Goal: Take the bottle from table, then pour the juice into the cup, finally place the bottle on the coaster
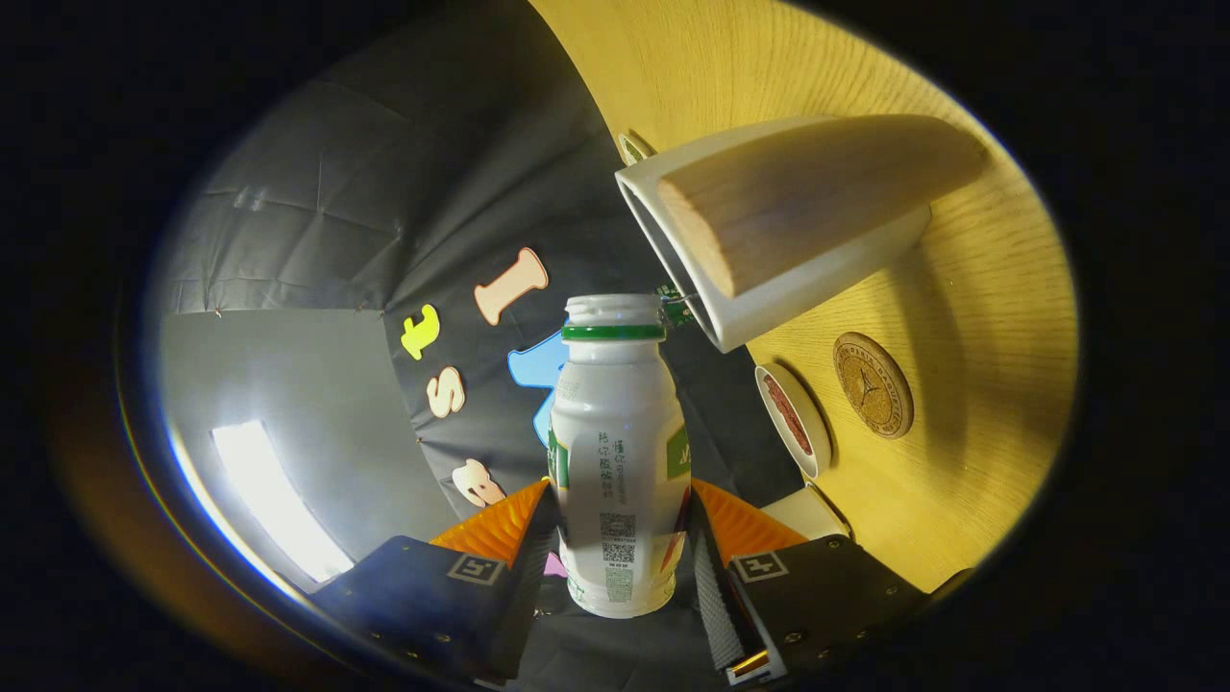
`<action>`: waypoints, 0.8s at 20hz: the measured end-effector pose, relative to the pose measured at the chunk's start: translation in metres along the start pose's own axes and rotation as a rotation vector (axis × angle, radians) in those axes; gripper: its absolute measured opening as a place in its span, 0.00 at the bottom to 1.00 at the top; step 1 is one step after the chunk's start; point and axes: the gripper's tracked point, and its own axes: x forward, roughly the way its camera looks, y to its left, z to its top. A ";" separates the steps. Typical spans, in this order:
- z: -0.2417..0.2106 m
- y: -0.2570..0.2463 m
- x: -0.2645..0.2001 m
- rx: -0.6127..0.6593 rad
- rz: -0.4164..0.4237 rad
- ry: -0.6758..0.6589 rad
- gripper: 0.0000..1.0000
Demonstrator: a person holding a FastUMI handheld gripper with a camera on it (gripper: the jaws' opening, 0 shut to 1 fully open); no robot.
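Bottle [617, 452] sits clamped between the two fingers of the gripper [620, 567], one finger pressing each flank of its lower body, so the pick-up from the table [971, 423] is done. It is a small white plastic drink bottle with a green ring under an open, threaded mouth; no cap is on it. The whole view is rolled hard to one side: the wooden table runs up the far side of the bottle like a wall, which suggests the gripper and bottle are tipped well over toward a pour.

Just beyond the bottle's mouth and slightly to the table side is the cup [788, 226], a white vessel with a wood-grain panel on its wall, its open rim facing back toward the bottle. Mouth and rim are near each other but apart; the neck is not over the opening as far as I can tell. No stream of juice is visible, and whether any liquid is in the cup cannot be told.

Further along the table from the cup lies the round cork coaster [873, 384] with a printed emblem, bare. Between the coaster and the bottle is a small white dish [794, 419] with something reddish in it.

By my reading, the pour is either about to begin or barely under way. Finishing it, righting the bottle and setting it on the coaster remain.
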 end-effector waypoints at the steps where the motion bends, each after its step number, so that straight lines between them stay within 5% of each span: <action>1: 0.001 0.001 0.000 0.006 0.002 -0.004 0.71; 16: 0.003 0.002 -0.001 0.054 0.026 -0.042 0.71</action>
